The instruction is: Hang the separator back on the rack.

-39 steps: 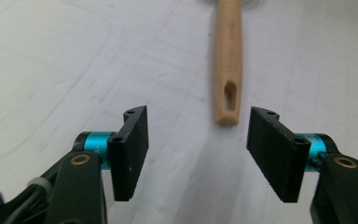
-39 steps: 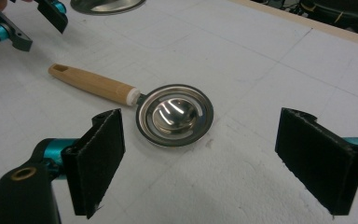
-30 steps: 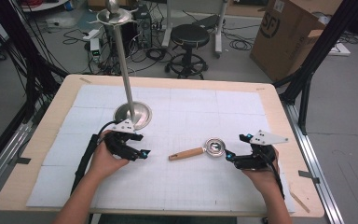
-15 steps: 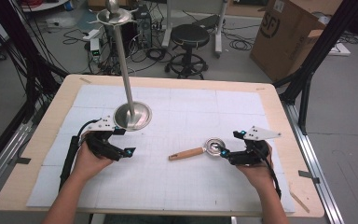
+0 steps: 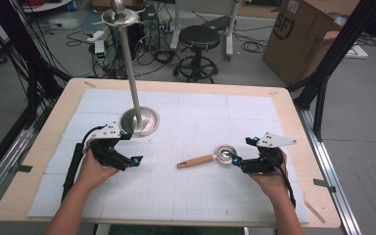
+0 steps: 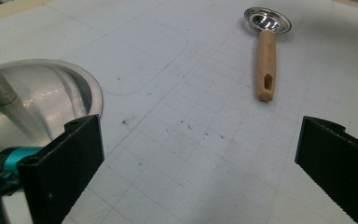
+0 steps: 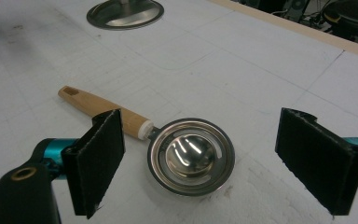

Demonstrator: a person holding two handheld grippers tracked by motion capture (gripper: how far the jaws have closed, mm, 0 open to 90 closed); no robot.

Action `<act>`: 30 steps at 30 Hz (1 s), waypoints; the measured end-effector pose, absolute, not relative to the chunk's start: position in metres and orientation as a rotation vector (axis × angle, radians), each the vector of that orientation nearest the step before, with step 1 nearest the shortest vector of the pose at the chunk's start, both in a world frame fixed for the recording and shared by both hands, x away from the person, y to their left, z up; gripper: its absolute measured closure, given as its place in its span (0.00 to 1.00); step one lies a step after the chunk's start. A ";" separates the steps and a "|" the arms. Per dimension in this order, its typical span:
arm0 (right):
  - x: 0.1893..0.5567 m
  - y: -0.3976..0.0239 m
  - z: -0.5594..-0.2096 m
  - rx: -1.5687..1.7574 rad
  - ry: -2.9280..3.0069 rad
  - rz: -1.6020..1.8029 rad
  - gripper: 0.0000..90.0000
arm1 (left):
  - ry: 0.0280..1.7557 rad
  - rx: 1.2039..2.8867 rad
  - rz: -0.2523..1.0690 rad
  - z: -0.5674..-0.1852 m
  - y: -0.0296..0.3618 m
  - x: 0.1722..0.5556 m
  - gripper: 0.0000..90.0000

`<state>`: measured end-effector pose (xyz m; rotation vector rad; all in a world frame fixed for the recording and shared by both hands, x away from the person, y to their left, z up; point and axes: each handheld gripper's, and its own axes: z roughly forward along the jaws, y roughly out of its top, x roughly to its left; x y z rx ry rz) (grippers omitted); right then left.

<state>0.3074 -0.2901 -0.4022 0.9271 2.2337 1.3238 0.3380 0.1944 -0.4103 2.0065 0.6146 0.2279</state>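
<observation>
Having just opened wide off the stand's base (image 5: 139, 122), the left gripper (image 5: 127, 155) sits back empty while the right gripper's (image 5: 236, 159) open fingers (image 7: 95, 158) straddle the unheld strainer (image 7: 191, 155).

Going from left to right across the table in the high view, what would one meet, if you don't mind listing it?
Left gripper → round metal stand base → wooden handle → small metal strainer bowl → right gripper.

My left gripper (image 5: 138, 160) rests low, its jaws just opened wide; my right gripper (image 5: 234, 159) rests low, jaws spread apart.
</observation>
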 end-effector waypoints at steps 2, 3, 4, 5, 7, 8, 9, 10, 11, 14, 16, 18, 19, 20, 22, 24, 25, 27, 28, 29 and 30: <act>0.307 -0.290 -0.402 0.929 2.235 1.322 0.16 | 0.620 2.002 0.232 -0.410 0.195 0.338 0.02; 0.307 -0.290 -0.402 0.925 2.238 1.318 0.16 | 0.620 1.999 0.231 -0.410 0.195 0.339 0.02; 0.307 -0.290 -0.402 0.925 2.238 1.318 0.16 | 0.621 2.000 0.232 -0.410 0.195 0.339 0.02; 0.307 -0.290 -0.402 0.925 2.238 1.319 0.16 | 0.621 2.000 0.234 -0.410 0.195 0.339 0.02; 0.307 -0.289 -0.403 0.925 2.243 1.315 0.16 | 0.618 2.002 0.238 -0.410 0.195 0.338 0.02; 0.306 -0.289 -0.403 0.921 2.246 1.309 0.16 | 0.617 1.999 0.240 -0.410 0.195 0.338 0.02; 0.306 -0.288 -0.403 0.920 2.249 1.310 0.16 | 0.616 1.998 0.243 -0.409 0.195 0.338 0.02; 0.305 -0.288 -0.404 0.914 2.252 1.307 0.16 | 0.613 1.997 0.247 -0.409 0.195 0.338 0.02; 0.305 -0.287 -0.404 0.913 2.256 1.304 0.16 | 0.612 1.991 0.251 -0.409 0.194 0.338 0.02; 0.305 -0.287 -0.404 0.915 2.264 1.299 0.16 | 0.615 1.973 0.247 -0.410 0.195 0.340 0.02; 0.305 -0.288 -0.404 0.912 2.263 1.300 0.16 | 0.617 1.976 0.241 -0.411 0.194 0.341 0.02; 0.305 -0.287 -0.405 0.915 2.267 1.294 0.16 | 0.615 1.981 0.238 -0.412 0.194 0.341 0.02; 0.305 -0.286 -0.406 0.915 2.273 1.287 0.16 | 0.612 1.978 0.237 -0.412 0.194 0.341 0.02; 0.305 -0.285 -0.406 0.910 2.277 1.279 0.16 | 0.606 1.981 0.240 -0.411 0.194 0.341 0.02; 0.305 -0.282 -0.407 0.900 2.293 1.267 0.16 | 0.598 1.979 0.239 -0.411 0.194 0.340 0.02; 0.305 -0.279 -0.407 0.889 2.302 1.260 0.16 | 0.598 1.976 0.233 -0.411 0.194 0.341 0.02; 0.305 -0.279 -0.407 0.882 2.304 1.256 0.16 | 0.602 1.977 0.233 -0.411 0.194 0.341 0.02; 0.307 -0.278 -0.407 0.882 2.307 1.263 0.16 | 0.601 1.978 0.231 -0.412 0.194 0.342 0.02; 0.307 -0.277 -0.407 0.880 2.304 1.266 0.16 | 0.601 1.977 0.229 -0.412 0.194 0.342 0.02; 0.308 -0.277 -0.406 0.886 2.306 1.265 0.16 | 0.599 1.977 0.231 -0.412 0.194 0.342 0.02; 0.308 -0.276 -0.406 0.882 2.307 1.265 0.16 | 0.603 1.974 0.231 -0.412 0.194 0.342 0.02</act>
